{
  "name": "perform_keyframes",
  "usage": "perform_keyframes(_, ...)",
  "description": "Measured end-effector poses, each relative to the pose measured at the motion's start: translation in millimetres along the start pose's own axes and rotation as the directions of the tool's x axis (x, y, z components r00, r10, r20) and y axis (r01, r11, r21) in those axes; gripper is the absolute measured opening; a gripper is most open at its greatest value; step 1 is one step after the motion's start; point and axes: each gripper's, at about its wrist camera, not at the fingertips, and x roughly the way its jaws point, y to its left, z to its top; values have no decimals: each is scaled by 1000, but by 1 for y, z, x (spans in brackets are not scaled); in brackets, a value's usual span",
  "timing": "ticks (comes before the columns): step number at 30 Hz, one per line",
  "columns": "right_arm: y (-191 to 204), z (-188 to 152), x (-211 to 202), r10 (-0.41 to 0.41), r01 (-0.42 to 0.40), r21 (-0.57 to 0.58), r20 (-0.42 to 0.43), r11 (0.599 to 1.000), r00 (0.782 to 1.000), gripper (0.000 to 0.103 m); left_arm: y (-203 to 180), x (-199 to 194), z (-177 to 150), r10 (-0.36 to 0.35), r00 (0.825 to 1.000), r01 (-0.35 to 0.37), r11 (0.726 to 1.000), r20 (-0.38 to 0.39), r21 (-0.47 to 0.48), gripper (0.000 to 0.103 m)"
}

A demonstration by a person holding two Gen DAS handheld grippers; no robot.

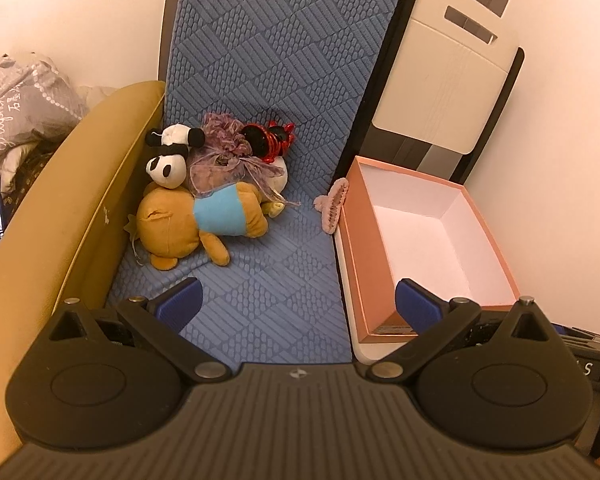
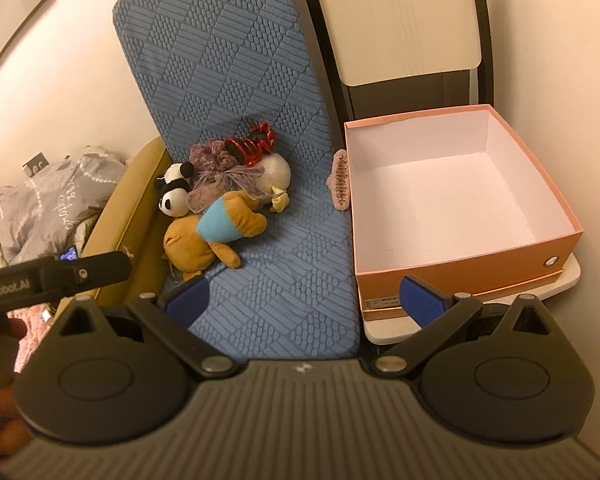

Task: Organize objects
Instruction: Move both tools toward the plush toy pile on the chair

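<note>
At the centre of both frames lay a blue quilted cushion (image 1: 260,184), its upper part propped against the wall and its lower part carrying the things you were to organize. In the left wrist view, at centre left, the toys sat in one touching heap: a panda plush (image 1: 168,160) at the heap's left, a brown bear plush (image 1: 188,220) with a light blue band lying on its side below it, a purple gauze scrunchie (image 1: 224,148) on top, a red and black toy (image 1: 270,140) at the upper right, and a cream plush (image 1: 278,172) partly hidden beneath. A pink hair claw (image 1: 332,208) lay apart from the heap, just beside the left wall of the pink box (image 1: 356,240). The box stood open and empty at the right of the frame, resting on a white chair seat (image 1: 364,350). A mustard armrest (image 1: 60,216) bordered the cushion at the left, with grey bedding (image 1: 16,100) beyond it.

Your left gripper (image 1: 296,304) hovered at the lower edge, jaws spread fully and holding nothing. In the right wrist view your right gripper (image 2: 304,300) hovered likewise, jaws wide apart and empty, with the box at its upper right and the heap at its upper left.
</note>
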Motion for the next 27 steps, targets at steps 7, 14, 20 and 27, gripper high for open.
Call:
perform_keyframes(7, 2, 9, 22, 29, -29, 10, -23, 1000, 999, 103, 12, 26, 9, 13, 999, -14, 1000, -30, -16, 103)
perform_keyframes(14, 12, 19, 54, 47, -48, -10, -45, 999, 998, 103, 27, 56, 24, 34, 998, -34, 999, -49, -17, 103)
perform_keyframes(20, 17, 34, 80, 88, -87, 5, -38, 996, 995, 101, 45, 88, 45, 61, 997, -62, 998, -49, -23, 103)
perform_keyframes(27, 24, 72, 137, 113, -113, 38, 9, 993, 994, 100, 70, 137, 71, 110, 993, -111, 994, -45, -17, 103)
